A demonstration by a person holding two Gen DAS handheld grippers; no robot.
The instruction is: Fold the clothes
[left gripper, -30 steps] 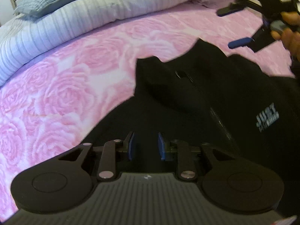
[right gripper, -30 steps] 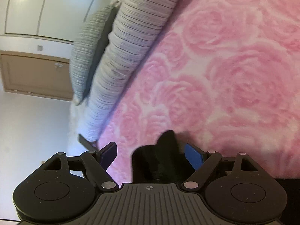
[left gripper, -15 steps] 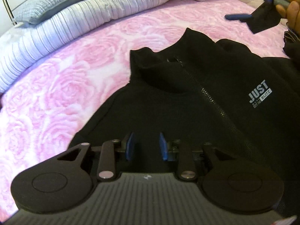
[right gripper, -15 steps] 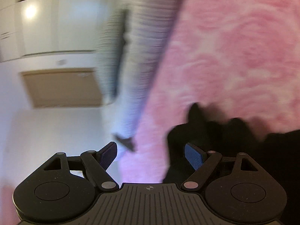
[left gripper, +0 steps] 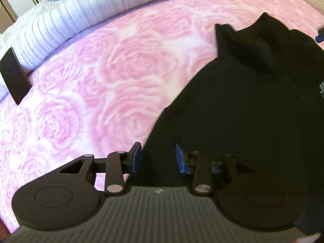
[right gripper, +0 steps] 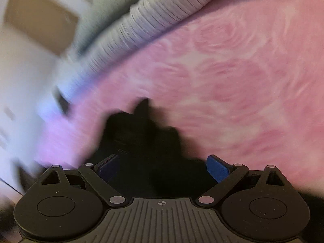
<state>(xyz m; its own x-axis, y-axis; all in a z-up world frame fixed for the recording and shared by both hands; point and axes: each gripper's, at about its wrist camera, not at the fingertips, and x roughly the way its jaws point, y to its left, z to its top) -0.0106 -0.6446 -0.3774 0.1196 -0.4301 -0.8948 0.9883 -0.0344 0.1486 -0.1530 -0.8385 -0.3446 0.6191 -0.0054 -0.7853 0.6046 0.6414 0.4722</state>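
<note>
A black zip jacket [left gripper: 253, 105] with a stand-up collar [left gripper: 243, 40] lies spread on the pink rose-patterned bedspread [left gripper: 101, 81]. My left gripper [left gripper: 158, 158] hovers at the jacket's left edge, its blue pads a little apart with dark fabric between and below them. In the blurred right wrist view, my right gripper [right gripper: 162, 169] is wide open above the jacket [right gripper: 141, 137], with the collar peak just ahead of its fingers. One blue pad of the right gripper [left gripper: 320, 37] shows at the right edge of the left wrist view.
A grey-white ribbed duvet roll [left gripper: 81, 14] runs along the far side of the bed. A flat black object [left gripper: 15, 77] leans against it at the left. A wall and a brown door [right gripper: 40, 16] lie beyond the bed.
My left gripper has slid left to the jacket's edge and its pads have parted slightly. The right gripper has swung fast over the collar, staying wide open.
</note>
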